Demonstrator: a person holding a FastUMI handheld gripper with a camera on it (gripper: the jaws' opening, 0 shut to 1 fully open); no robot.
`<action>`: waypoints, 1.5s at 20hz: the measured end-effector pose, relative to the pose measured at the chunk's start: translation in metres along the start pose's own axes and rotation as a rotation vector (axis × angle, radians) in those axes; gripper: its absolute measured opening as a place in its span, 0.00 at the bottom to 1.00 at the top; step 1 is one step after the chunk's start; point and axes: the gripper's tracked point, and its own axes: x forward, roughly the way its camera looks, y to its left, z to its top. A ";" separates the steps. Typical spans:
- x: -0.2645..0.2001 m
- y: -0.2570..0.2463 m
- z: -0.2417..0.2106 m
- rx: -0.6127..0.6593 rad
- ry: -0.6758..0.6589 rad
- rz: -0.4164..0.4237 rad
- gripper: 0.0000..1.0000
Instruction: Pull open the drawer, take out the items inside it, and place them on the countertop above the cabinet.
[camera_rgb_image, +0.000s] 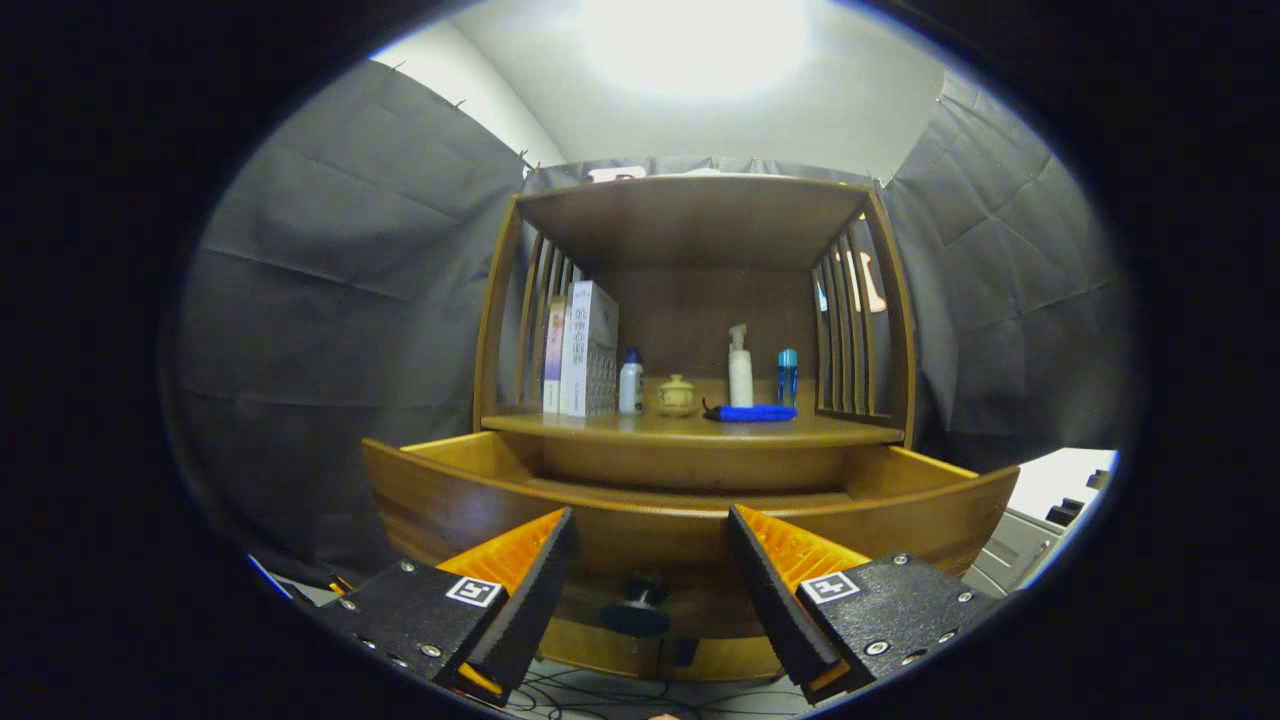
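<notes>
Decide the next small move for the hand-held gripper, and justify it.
Probably lift the hand-held gripper up and forward over the drawer front to look inside: the drawer stands pulled out, the fingers are open and empty, and its contents are hidden behind the front panel.

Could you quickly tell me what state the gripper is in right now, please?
Gripper: open, holding nothing; its fingers stand apart just in front of the pulled-out drawer, with the drawer knob between them.
</notes>
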 end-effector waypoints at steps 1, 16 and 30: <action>0.004 -0.003 0.006 -0.002 -0.002 -0.001 0.93; 0.101 -0.035 -0.004 0.084 0.376 0.048 0.93; 0.130 -0.037 -0.046 0.152 0.753 0.088 0.92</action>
